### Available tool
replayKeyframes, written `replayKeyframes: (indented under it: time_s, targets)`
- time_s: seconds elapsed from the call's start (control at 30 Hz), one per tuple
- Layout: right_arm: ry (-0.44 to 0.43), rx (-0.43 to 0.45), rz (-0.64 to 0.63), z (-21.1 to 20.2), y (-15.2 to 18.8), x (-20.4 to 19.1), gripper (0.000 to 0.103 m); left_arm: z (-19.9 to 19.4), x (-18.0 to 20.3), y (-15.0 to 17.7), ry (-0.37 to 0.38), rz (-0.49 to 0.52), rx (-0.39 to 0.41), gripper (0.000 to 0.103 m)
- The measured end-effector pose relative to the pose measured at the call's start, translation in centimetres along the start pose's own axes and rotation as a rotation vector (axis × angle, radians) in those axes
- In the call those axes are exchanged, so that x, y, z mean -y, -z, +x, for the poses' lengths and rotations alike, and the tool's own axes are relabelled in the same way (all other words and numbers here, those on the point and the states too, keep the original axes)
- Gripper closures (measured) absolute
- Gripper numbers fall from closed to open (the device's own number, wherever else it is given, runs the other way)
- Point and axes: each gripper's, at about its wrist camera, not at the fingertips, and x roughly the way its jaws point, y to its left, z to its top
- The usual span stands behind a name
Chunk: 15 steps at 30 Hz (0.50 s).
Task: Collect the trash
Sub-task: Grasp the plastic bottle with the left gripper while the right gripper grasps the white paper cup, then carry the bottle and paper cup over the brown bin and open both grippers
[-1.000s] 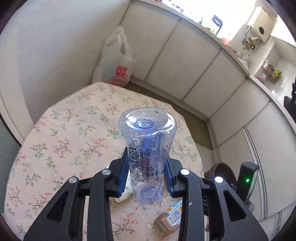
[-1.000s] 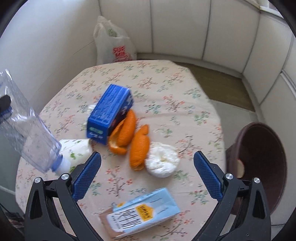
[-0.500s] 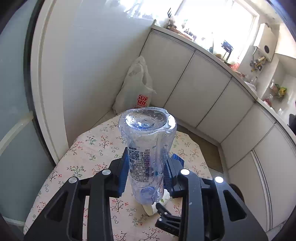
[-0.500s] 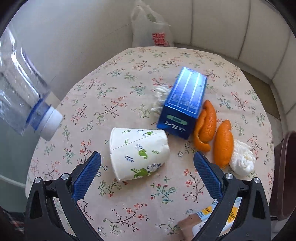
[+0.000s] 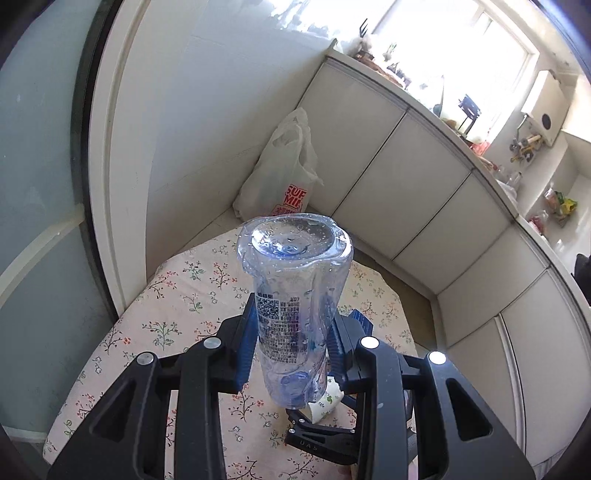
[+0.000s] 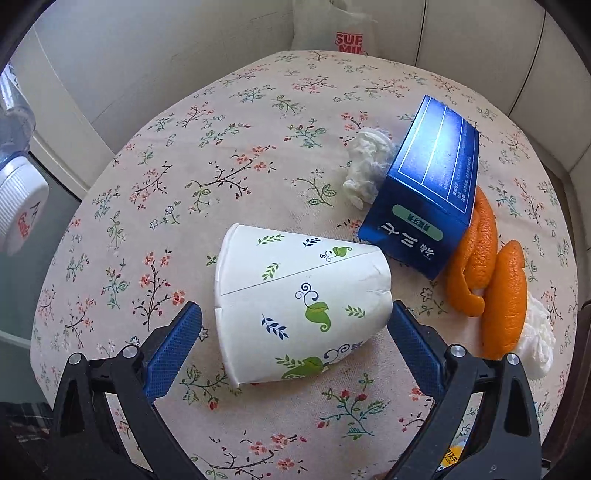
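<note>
My left gripper (image 5: 291, 339) is shut on a clear plastic bottle (image 5: 291, 295), held base-forward high above the floral table (image 5: 177, 306); its white cap (image 6: 18, 210) shows at the left edge of the right wrist view. My right gripper (image 6: 293, 332) is open, its jaws either side of a flattened white paper cup (image 6: 299, 306) lying on its side on the table (image 6: 184, 155), not touching it. Behind the cup lie a blue carton (image 6: 428, 184), a crumpled tissue (image 6: 365, 162), orange peels (image 6: 491, 273) and another white tissue (image 6: 535, 343).
A white plastic bag (image 5: 284, 173) stands on the floor by the wall beyond the table; it also shows in the right wrist view (image 6: 332, 26). A drink carton corner (image 6: 452, 458) lies under my right gripper. White cabinet panels (image 5: 424, 177) ring the table.
My right gripper has moved forward and down until its jaws flank the paper cup. My left gripper has lifted and tilted up a little with the bottle.
</note>
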Motion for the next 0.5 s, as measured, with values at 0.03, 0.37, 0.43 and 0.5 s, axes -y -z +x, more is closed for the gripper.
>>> replayKeyframes:
  time_s: [0.03,0.37,0.43,0.5]
  targets:
    - [-0.004,0.001,0.006,0.0,0.0,0.1,0.008,0.1,0.1,0.0,-0.003,0.003,-0.001,0.069]
    - [-0.035,0.053,0.018,-1.2,0.6,0.7,0.026,0.5,0.5,0.3,-0.026,0.024,-0.008,0.069]
    - [-0.033,0.075,0.016,-2.0,0.7,0.9,0.026,0.5,0.5,0.2,-0.024,0.021,-0.004,0.069]
    - [-0.026,0.103,0.009,-3.3,0.7,1.0,0.026,0.4,0.6,0.1,-0.022,0.019,0.002,0.069]
